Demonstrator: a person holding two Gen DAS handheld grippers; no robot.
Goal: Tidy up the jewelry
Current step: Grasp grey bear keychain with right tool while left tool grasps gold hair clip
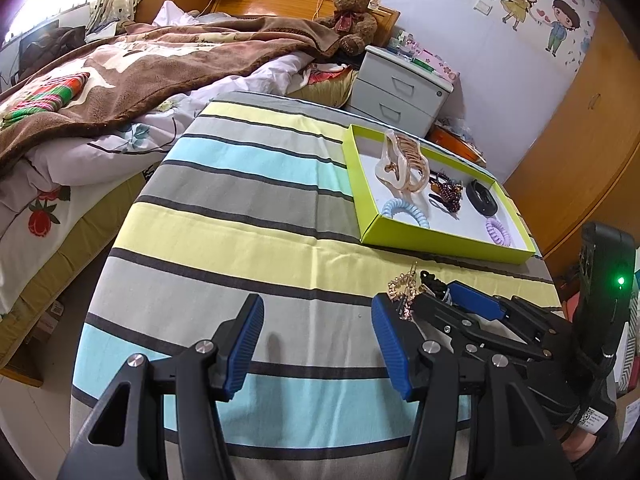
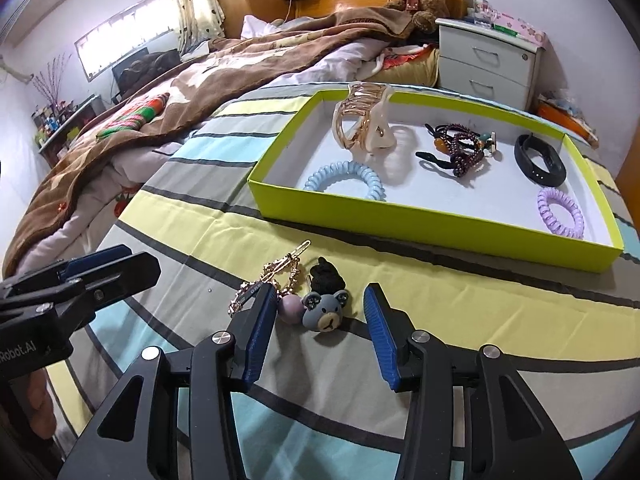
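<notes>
A grey bear hair tie (image 2: pixel 324 314) with a pink ball (image 2: pixel 291 308) and a black piece (image 2: pixel 326 276) lies on the striped cloth (image 2: pixel 440 300), beside a gold hair clip (image 2: pixel 280 268). My right gripper (image 2: pixel 320 294) is open around the bear tie, its pads not pressing on it. The lime-green tray (image 2: pixel 400 224) beyond holds a claw clip (image 2: pixel 362 124), a blue coil tie (image 2: pixel 346 180), dark bead bracelets (image 2: pixel 460 148), a black band (image 2: pixel 540 160) and a purple coil tie (image 2: pixel 560 212). My left gripper (image 1: pixel 317 308) stands open over bare cloth, left of the gold hair clip (image 1: pixel 404 286).
A bed with a brown blanket (image 1: pixel 140 80) lies to the left and behind. A teddy bear (image 1: pixel 354 16) sits by the headboard. A grey two-drawer nightstand (image 1: pixel 400 88) stands behind the tray (image 1: pixel 440 244), and a wooden wardrobe (image 1: pixel 580 140) to the right.
</notes>
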